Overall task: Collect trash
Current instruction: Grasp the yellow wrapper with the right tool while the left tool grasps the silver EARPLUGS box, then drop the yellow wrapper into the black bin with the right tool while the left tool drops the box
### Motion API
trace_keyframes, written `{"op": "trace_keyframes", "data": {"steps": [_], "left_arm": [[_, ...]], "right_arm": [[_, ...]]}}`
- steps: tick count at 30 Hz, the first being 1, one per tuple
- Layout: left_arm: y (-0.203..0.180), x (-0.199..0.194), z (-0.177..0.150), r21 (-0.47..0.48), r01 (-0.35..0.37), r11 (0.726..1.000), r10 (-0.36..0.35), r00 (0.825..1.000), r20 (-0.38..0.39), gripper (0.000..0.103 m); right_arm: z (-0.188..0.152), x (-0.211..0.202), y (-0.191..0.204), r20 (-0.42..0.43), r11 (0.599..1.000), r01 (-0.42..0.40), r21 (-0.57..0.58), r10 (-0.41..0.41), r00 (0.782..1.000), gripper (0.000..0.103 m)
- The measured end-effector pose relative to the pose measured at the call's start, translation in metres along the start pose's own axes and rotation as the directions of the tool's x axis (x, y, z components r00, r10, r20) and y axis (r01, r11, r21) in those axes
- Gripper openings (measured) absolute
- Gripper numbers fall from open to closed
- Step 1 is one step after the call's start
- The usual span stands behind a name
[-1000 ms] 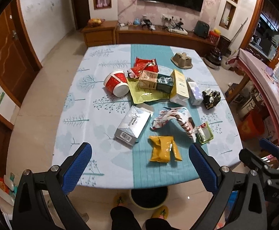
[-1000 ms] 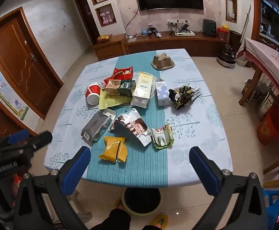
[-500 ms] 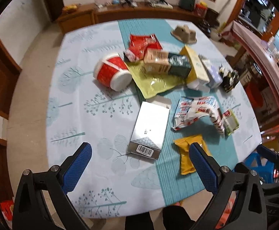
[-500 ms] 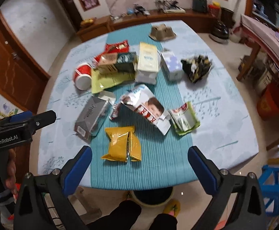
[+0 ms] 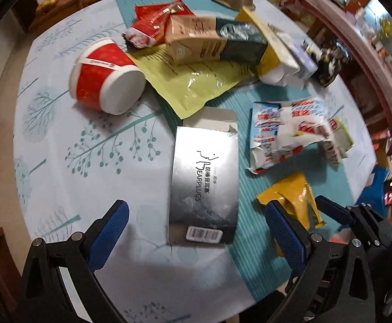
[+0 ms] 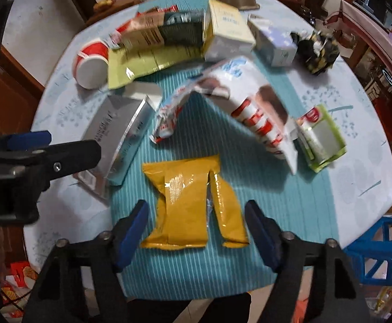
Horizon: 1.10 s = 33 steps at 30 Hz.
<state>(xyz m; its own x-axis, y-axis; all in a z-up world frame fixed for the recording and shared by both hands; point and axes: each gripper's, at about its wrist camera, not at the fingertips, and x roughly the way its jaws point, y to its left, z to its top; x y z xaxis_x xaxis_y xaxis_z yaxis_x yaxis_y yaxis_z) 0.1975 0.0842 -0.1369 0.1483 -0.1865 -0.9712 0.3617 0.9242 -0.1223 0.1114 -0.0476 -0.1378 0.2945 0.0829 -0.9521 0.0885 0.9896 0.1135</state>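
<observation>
Yellow pouch (image 6: 193, 202) now sat btwn right gripper (image 6: 196, 227) jaws, which had just narrowed, not yet pinching; left gripper (image 5: 196, 231) spread over silver box (image 5: 204, 185), both lower than before.

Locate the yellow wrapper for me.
In the right wrist view the yellow wrapper lies flat on the teal runner near the table's front edge, between the right tool's open fingers, just right of the silver box.
</observation>
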Motion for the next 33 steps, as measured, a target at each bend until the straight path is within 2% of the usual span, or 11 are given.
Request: {"op": "trace_keyframes", "data": {"steps": [2,5,8,11,13,14,17,19,21,26,33], "left_arm": [[0.000,0.010,0.004,0.006,0.006,1.000,-0.005,1.000,-0.026,0.100],[-0.002,0.019,0.010,0.008,0.012,1.000,-0.011,0.999,-0.041,0.100],[-0.003,0.025,0.016,0.007,0.013,1.000,-0.012,0.999,-0.048,0.100],[-0.002,0.032,0.021,0.004,0.007,1.000,-0.006,0.998,-0.065,0.100],[-0.004,0.037,0.022,0.008,-0.001,1.000,0.002,0.997,-0.074,0.096],[-0.005,0.042,0.024,0.013,-0.006,1.000,0.007,0.997,-0.078,0.089],[-0.012,0.046,0.025,0.051,-0.039,0.998,0.043,0.997,-0.072,0.084],[-0.020,0.050,0.026,0.085,-0.084,0.993,0.089,0.994,-0.058,0.075],[-0.027,0.048,0.027,0.116,-0.097,0.989,0.101,0.994,-0.032,0.060],[-0.037,0.048,0.024,0.139,-0.135,0.981,0.138,0.990,-0.016,0.059],[-0.049,0.020,0.002,0.144,-0.154,0.977,0.150,0.988,0.041,0.059]], "right_arm": [[-0.001,0.009,0.003,-0.019,1.000,0.021,-0.003,-0.021,1.000,0.057],[0.001,0.009,0.009,0.004,0.998,0.050,-0.030,-0.050,0.999,0.046],[0.003,0.008,0.013,0.007,0.999,0.035,-0.035,-0.035,0.999,0.033],[0.006,0.008,0.014,0.001,0.999,0.037,-0.029,-0.037,0.999,0.031],[0.007,0.007,0.014,-0.003,1.000,0.026,-0.016,-0.026,1.000,0.031],[0.005,0.010,0.014,-0.002,1.000,0.025,-0.013,-0.025,1.000,0.030],[0.003,0.009,0.012,0.001,1.000,0.029,-0.012,-0.029,1.000,0.029],[0.001,0.009,0.011,0.002,0.999,0.032,-0.011,-0.032,0.999,0.028],[-0.006,0.006,0.008,-0.001,1.000,0.030,-0.006,-0.030,1.000,0.028],[-0.014,-0.001,0.002,-0.002,1.000,-0.006,0.029,0.006,1.000,0.026],[-0.027,-0.024,-0.010,0.023,0.998,-0.054,0.033,0.054,0.998,0.026]]}}
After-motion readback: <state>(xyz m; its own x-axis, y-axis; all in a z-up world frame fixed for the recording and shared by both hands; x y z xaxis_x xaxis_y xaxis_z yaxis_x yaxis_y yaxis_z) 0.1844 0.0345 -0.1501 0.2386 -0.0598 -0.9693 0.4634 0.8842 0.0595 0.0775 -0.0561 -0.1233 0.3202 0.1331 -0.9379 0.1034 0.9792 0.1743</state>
